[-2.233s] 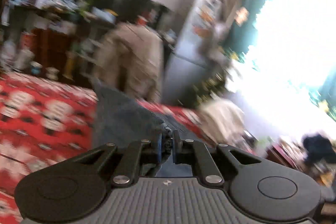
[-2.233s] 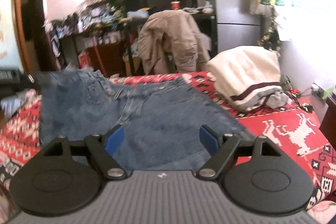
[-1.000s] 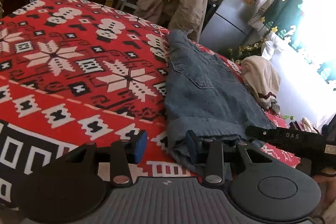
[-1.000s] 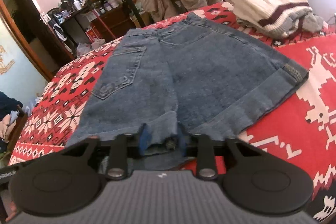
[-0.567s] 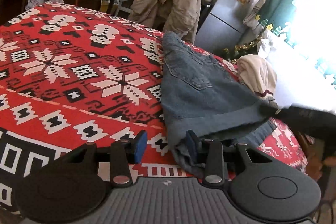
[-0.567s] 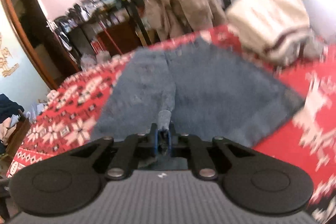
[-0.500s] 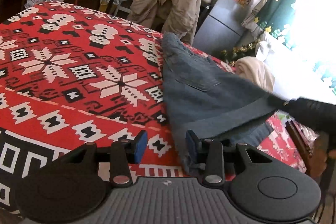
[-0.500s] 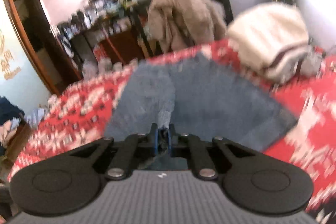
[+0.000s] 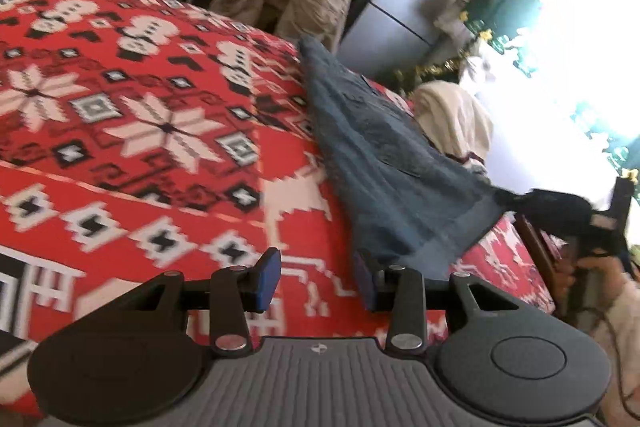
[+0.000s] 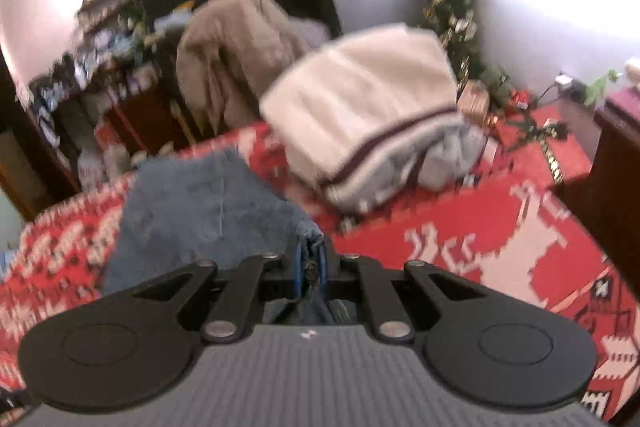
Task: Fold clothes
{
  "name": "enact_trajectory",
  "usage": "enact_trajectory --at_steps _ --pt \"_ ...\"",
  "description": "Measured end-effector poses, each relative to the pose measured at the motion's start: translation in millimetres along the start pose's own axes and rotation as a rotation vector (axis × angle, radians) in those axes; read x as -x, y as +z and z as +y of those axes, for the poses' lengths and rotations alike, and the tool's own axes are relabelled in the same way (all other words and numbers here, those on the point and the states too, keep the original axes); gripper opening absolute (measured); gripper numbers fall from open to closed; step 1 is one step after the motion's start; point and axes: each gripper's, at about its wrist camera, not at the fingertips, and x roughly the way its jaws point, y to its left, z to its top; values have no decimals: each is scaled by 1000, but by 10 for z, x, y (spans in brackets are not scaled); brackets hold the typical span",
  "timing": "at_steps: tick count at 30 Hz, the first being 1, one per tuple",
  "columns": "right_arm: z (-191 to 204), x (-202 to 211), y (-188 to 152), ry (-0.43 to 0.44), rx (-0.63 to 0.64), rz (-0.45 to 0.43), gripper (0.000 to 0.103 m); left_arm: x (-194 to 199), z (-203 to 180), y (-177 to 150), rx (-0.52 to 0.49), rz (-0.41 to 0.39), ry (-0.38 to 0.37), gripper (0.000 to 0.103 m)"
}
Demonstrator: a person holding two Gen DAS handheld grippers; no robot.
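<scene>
Left wrist view: the left gripper (image 9: 316,281) hangs low over the red patterned bed cover (image 9: 132,131) with its blue pads spread and nothing between them; the denim shorts (image 9: 396,183) hem brushes past the right-hand pad but is not pinched. A second ago the shorts lay flat here, both legs spread on the cover. Now one leg is pulled up off the bed into a taut sheet that runs to the right gripper (image 9: 516,199), seen at the far right, clenched on the cuff. The waistband end still rests on the cover near the far edge. A cream sweater (image 9: 456,119) lies behind the lifted denim.

Right wrist view: the right gripper (image 10: 310,273) is clamped tight on a bunched bit of blue denim, its pads nearly meeting around the cloth. A second ago it was only closing over the cuff on the flat garment; since then it has risen and swung, and the shorts (image 10: 192,215) now trail away to the left below it. The folded cream sweater (image 10: 360,107) sits just beyond on the bed. The frame is smeared with motion.

This looks like the lengthwise fold under way, one leg being carried over the other, with the left gripper free to pin or square the lower layer.
</scene>
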Motion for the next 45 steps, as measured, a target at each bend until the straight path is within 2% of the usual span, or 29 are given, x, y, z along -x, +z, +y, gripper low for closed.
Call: enact_trajectory --at_steps 3,7,12,13,14,15,17,19,23,25,26,27,28,29,31,32,34,37,39,42,45 --pt "-73 -88 -26 1 -14 13 9 -54 -73 8 -1 16 -30 39" --pt "-189 -61 79 38 -72 -20 9 -98 -128 11 1 22 -40 39" --pt "-259 -308 34 15 -52 93 10 -141 -122 5 23 54 -59 39" --pt "-277 -340 2 13 -47 115 13 -136 -120 10 30 59 -70 40" --pt "-301 -359 -21 14 -48 126 20 -131 -117 14 36 64 -80 42" --pt "-339 -360 -35 19 -62 128 22 -125 -110 22 54 70 -92 47" --pt "-451 -351 -35 39 -120 122 31 -120 -91 38 106 78 -133 53" --pt "-558 -370 -23 70 -174 132 33 -144 -86 65 147 90 -170 67" --pt "-667 -462 -19 130 -219 178 38 -241 -75 120 223 123 -220 72" --pt "-674 -508 -27 151 -219 194 38 -324 -80 130 239 148 -205 73" --pt "-678 -531 -30 161 -219 203 38 -370 -88 130 243 163 -192 72" --pt "-665 -542 -36 170 -214 208 38 -412 -107 128 242 179 -183 66" --pt "-645 -549 -42 179 -208 213 37 -452 -129 126 239 195 -175 55" --pt "-608 -547 -50 168 -183 212 30 -482 -170 127 215 203 -157 51" --pt "-530 -533 -67 142 -129 206 24 -533 -234 133 172 211 -123 36" --pt "-503 -522 -76 141 -112 202 19 -556 -247 137 160 210 -111 33" --pt "-464 -497 -80 134 -102 197 16 -565 -204 152 192 203 -119 21" --pt "-419 -442 -67 123 -108 189 13 -496 -172 210 236 174 -128 18" --pt "-381 -370 -40 125 -124 181 12 -328 -165 343 245 124 -155 18" --pt "-261 -132 25 169 -163 169 11 47 -113 622 231 29 -178 17" --pt "-45 153 -5 228 -213 170 11 403 60 852 210 -28 -155 17"
